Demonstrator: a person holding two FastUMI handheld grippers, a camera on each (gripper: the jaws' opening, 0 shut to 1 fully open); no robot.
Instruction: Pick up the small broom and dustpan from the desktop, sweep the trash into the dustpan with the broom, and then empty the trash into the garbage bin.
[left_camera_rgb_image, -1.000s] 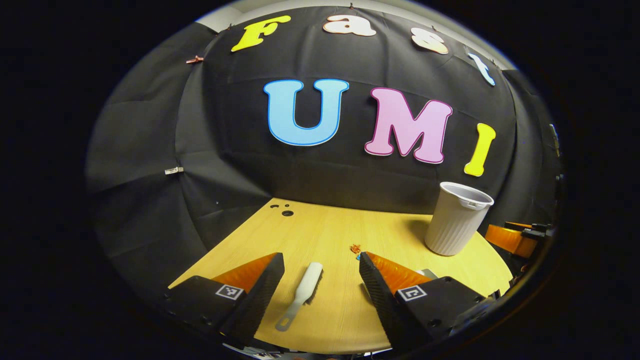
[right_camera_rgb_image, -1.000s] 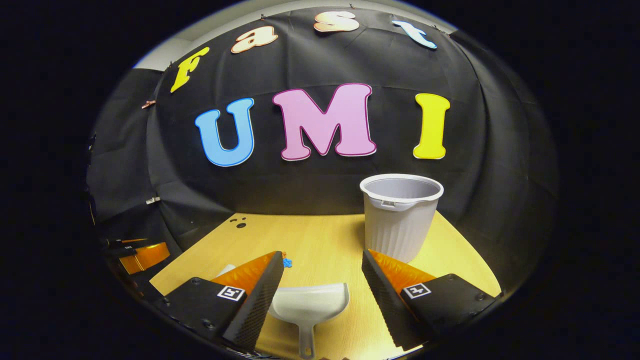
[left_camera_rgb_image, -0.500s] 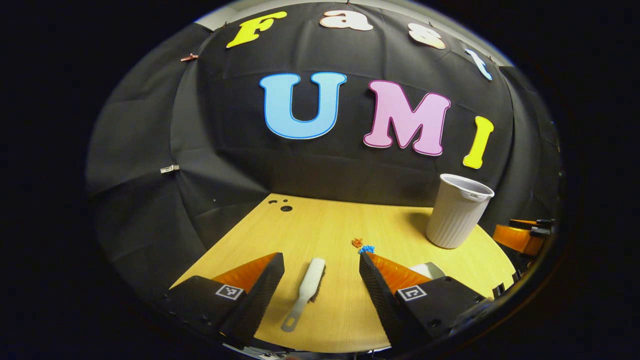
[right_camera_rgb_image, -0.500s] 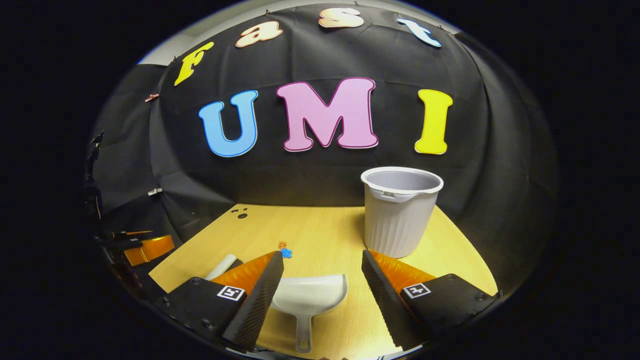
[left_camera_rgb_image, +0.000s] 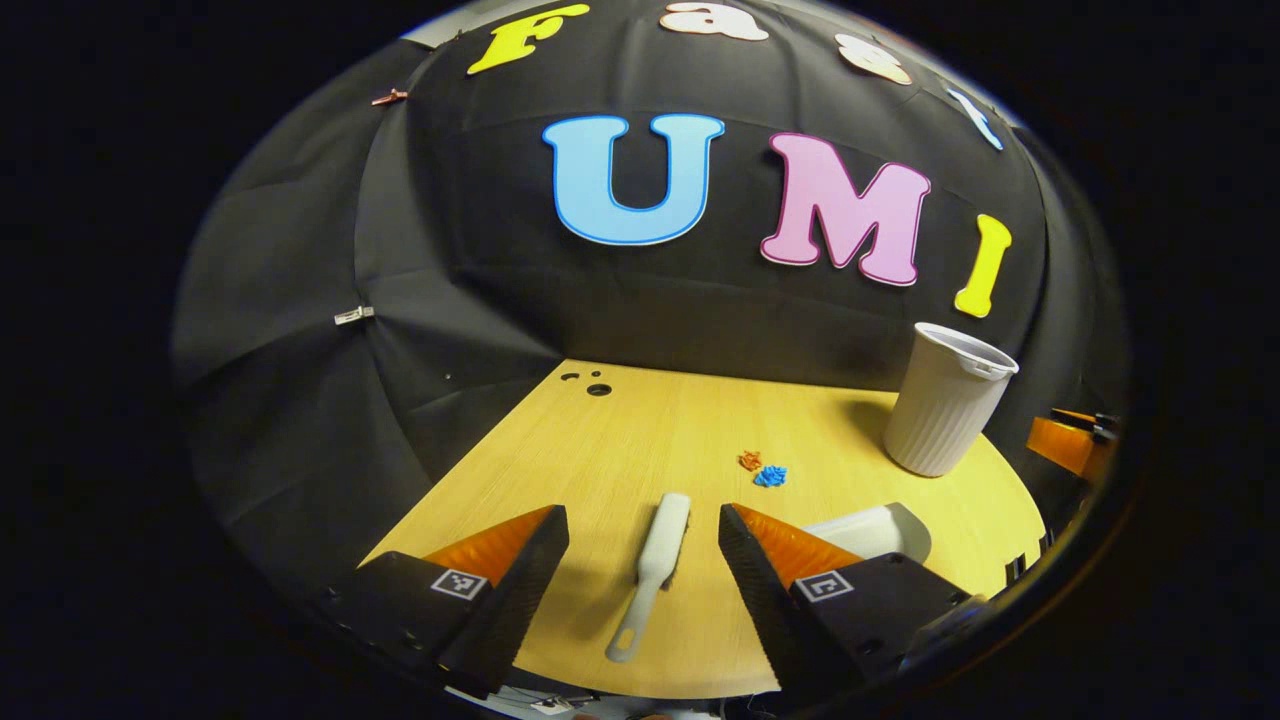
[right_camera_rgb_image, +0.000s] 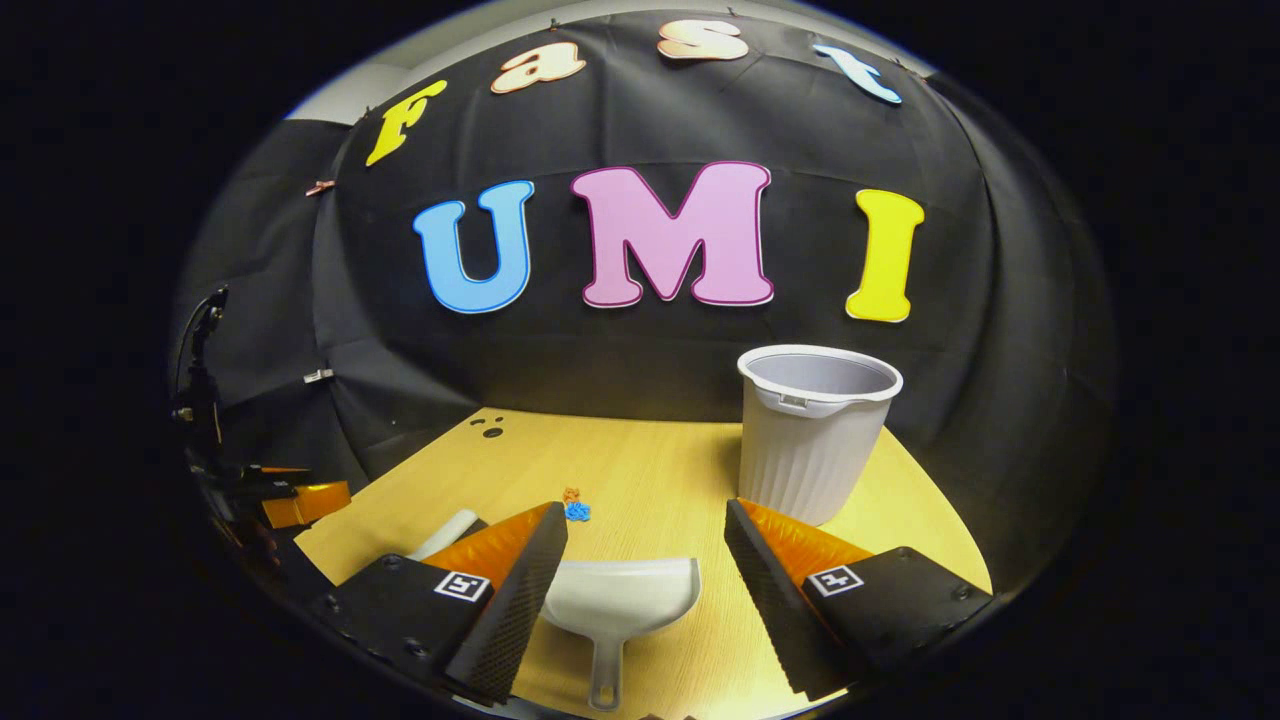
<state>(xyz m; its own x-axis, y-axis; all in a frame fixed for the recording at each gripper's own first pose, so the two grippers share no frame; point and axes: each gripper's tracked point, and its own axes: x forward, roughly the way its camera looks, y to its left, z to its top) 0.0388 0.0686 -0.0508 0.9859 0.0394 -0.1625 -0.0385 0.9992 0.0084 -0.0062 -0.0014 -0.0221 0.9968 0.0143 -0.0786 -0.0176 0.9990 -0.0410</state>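
Observation:
A small white broom (left_camera_rgb_image: 652, 568) lies flat on the wooden desktop (left_camera_rgb_image: 640, 440), handle toward me, between the fingers of my open left gripper (left_camera_rgb_image: 643, 525), which hovers above it. A white dustpan (right_camera_rgb_image: 618, 610) lies on the desktop with its handle toward me, below my open right gripper (right_camera_rgb_image: 645, 520). The dustpan (left_camera_rgb_image: 868, 530) also peeks out behind the left gripper's right finger. Orange and blue trash bits (left_camera_rgb_image: 762, 470) lie mid-table, and the same trash bits (right_camera_rgb_image: 574, 506) appear in the right gripper view. A white ribbed garbage bin (right_camera_rgb_image: 812, 432) stands upright at the back right.
The garbage bin (left_camera_rgb_image: 945, 412) stands near the table's right edge in the left gripper view. Small dark holes (left_camera_rgb_image: 592, 384) mark the desktop's far left corner. The other gripper's orange part (right_camera_rgb_image: 300, 500) shows at the left edge of the right gripper view.
Both gripper views have shifted slightly; the left one now sees more of the desktop, the trash and the dustpan. Both grippers remain open and nothing on the table has moved.

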